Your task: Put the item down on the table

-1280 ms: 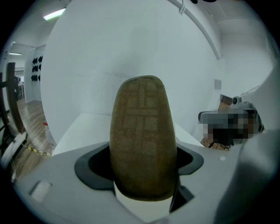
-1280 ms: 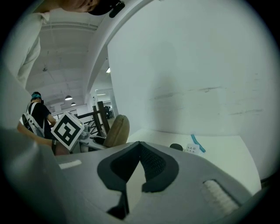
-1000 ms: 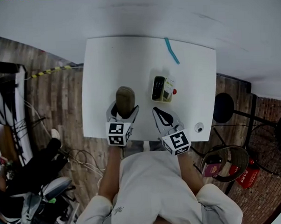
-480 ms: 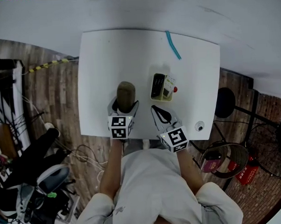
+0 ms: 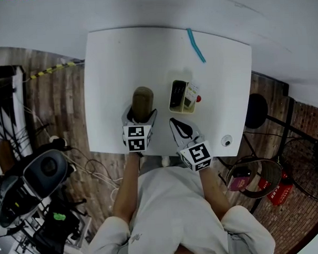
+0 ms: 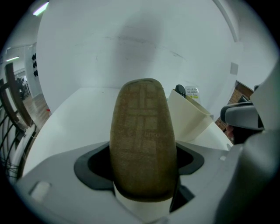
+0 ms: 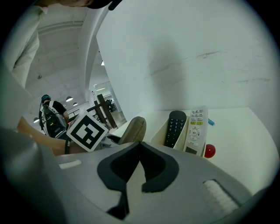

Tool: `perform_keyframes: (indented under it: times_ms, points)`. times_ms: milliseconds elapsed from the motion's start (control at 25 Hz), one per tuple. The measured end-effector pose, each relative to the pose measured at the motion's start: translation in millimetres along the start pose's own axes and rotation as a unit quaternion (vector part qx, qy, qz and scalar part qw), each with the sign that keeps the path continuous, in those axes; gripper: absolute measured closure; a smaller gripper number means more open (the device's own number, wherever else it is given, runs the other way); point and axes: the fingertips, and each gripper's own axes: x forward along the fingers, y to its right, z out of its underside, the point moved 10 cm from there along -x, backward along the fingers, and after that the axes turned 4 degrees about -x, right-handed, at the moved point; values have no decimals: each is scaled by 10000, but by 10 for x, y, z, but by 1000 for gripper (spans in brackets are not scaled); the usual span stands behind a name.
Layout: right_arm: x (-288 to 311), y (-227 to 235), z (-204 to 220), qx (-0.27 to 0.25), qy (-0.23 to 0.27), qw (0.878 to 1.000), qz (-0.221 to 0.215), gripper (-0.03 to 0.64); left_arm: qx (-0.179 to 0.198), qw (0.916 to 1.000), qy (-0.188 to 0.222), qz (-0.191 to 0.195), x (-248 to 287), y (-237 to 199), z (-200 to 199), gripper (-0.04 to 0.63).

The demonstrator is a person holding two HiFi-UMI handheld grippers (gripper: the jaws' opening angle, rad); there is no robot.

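A brown woven case (image 5: 142,103) with rounded ends is clamped in my left gripper (image 5: 140,118) over the white table (image 5: 114,68). In the left gripper view the case (image 6: 142,140) fills the gap between the jaws and points away from the camera. I cannot tell whether it touches the tabletop. My right gripper (image 5: 181,129) sits to the right near the table's front edge, its jaws closed together with nothing held (image 7: 139,153). From the right gripper view the case (image 7: 133,129) shows to the left.
A cream holder (image 5: 183,96) with a black remote (image 7: 176,127) and a white remote (image 7: 196,129) stands right of the case. A small red ball (image 7: 210,151) lies beside it. A blue strip (image 5: 195,45) lies at the table's back, a small round object (image 5: 226,141) at the front right corner.
Both grippers have stayed close to where they were, with the case still held in the left one. The head camera has shifted, and a chair rolled into view at lower left.
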Motion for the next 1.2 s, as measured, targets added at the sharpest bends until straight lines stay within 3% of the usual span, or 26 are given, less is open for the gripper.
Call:
perform_keyframes:
  times_ms: [280,1040,1200]
  points:
    - [-110,26,82,70,4,10000,1,614,109,9998,14,-180,42,123,74,195]
    - [-94,-18,86,32,12,10000,55,614,361,9992,56,-138,87,132,72,192]
    - [-114,-43,99,13,35,10000,84,614,489,9986,152,-100,75,153,67,163]
